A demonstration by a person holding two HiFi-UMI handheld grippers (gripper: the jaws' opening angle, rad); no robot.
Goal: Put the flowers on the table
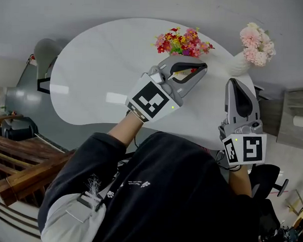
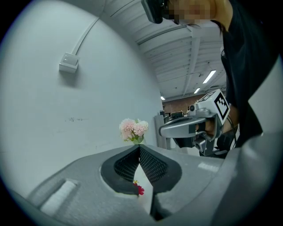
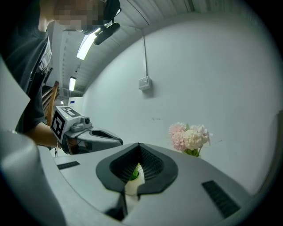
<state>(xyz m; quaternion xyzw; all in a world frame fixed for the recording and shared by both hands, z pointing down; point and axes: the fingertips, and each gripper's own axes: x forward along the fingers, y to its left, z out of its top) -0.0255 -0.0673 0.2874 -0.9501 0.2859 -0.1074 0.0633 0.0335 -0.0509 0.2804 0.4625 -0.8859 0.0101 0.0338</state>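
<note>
A bunch of red, yellow and pink flowers (image 1: 182, 42) stands at the far side of the white oval table (image 1: 98, 71). My left gripper (image 1: 202, 66) sits just to the near right of it, jaws shut tip to tip (image 2: 139, 148). One red bloom (image 2: 139, 190) shows low in the gap behind the tips, and nothing is visibly pinched. Pink flowers (image 1: 257, 44) lean from a white vase (image 1: 238, 64) at the table's right end. My right gripper (image 1: 234, 81) points at that vase from close by, shut (image 3: 139, 145). The vase (image 3: 129, 184) shows through its gap, the pink blooms (image 3: 189, 137) above the jaw.
Dark wooden slats (image 1: 25, 170) lie on the floor at the left. A grey chair (image 1: 44, 55) stands behind the table's left end and a grey cabinet (image 1: 293, 118) at the right. A white wall with a cable box (image 3: 144, 82) is beyond the table.
</note>
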